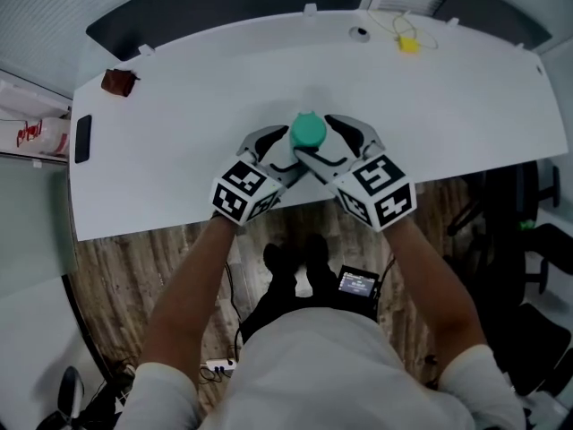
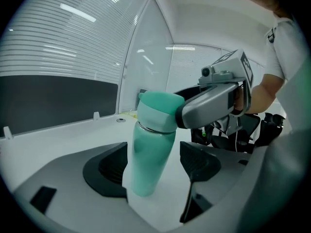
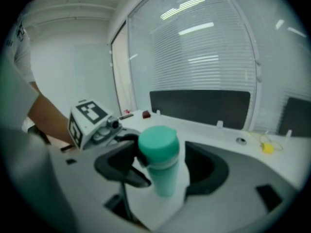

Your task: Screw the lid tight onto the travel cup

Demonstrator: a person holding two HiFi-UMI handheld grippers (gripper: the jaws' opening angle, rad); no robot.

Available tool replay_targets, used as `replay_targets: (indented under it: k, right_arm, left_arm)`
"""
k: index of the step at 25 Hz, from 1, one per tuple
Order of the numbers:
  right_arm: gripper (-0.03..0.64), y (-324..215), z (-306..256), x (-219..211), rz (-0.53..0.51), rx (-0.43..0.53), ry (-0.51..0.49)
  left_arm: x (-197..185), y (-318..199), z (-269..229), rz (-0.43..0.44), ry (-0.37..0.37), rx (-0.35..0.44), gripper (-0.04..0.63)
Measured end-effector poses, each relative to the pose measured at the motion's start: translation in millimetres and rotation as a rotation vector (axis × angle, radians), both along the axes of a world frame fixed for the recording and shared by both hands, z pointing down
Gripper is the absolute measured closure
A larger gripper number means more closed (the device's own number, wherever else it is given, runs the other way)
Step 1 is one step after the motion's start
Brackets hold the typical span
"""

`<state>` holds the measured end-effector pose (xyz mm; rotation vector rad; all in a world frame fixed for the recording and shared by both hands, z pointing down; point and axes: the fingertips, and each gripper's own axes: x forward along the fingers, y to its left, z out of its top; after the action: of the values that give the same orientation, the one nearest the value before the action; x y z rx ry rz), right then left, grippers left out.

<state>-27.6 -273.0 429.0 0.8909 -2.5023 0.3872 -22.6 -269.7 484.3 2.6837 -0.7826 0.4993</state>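
Note:
A mint-green travel cup [image 1: 308, 131] with its lid [image 2: 159, 109] on stands upright on the white table [image 1: 466, 106], near the front edge. My left gripper [image 1: 285, 150] reaches in from the lower left and is open, with the cup's body [image 2: 146, 161] between its jaws. There is a gap on the cup's right side, and the left pad [image 2: 111, 168] lies close to it. My right gripper [image 1: 327, 141] comes from the lower right and is open around the cup's upper part [image 3: 159, 154], with space at both pads. One grey finger [image 2: 211, 105] of the right gripper sits beside the lid.
A black phone [image 1: 82, 139] lies at the table's left edge, with a brown object [image 1: 118, 81] behind it. A yellow item [image 1: 408, 45] and a cable grommet [image 1: 360, 33] are at the back right. A dark chair [image 1: 528, 213] stands beside the table's right end.

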Motion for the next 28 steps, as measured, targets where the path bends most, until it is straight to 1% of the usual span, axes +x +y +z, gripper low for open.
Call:
replay_targets:
  k: [4, 7, 10, 13, 18, 20, 23, 28]
  right_arm:
    - [0.301, -2.1, -0.7, -9.7, -0.02, 0.011, 0.009]
    - [0.301, -8.4, 1.2, -11.1, -0.008, 0.023, 0.029]
    - [0.304, -9.7, 2.4, -11.2, -0.019, 0.015, 0.031]
    - [0.307, -2.5, 2.4, -9.4, -0.08, 0.015, 0.03]
    - [0.307, 16.4, 2.0, -8.3, -0.214, 0.022, 0.037]
    - [0.307, 21.4, 2.3, -8.9, -0.237, 0.021, 0.036]
    - [0.308, 21.7, 3.3, -6.7, -0.18, 0.023, 0.038]
    - [0.311, 19.5, 3.4, -4.4, -0.003, 0.048, 0.046]
  left_arm:
    - [9.0, -6.8, 4.8, 0.036, -0.03, 0.005, 0.259]
    - [11.8, -11.0, 14.9, 0.058, -0.057, -0.009, 0.259]
    - [14.4, -10.5, 16.6, 0.058, -0.045, -0.031, 0.261]
    - [15.2, -2.5, 15.1, 0.073, -0.034, -0.037, 0.262]
    - [16.8, 15.4, 11.1, 0.15, -0.035, -0.024, 0.262]
    - [18.1, 17.6, 11.9, 0.155, -0.043, -0.023, 0.267]
    - [19.0, 17.6, 15.0, 0.12, -0.058, -0.022, 0.272]
    - [17.5, 17.1, 14.4, 0.004, -0.054, -0.004, 0.273]
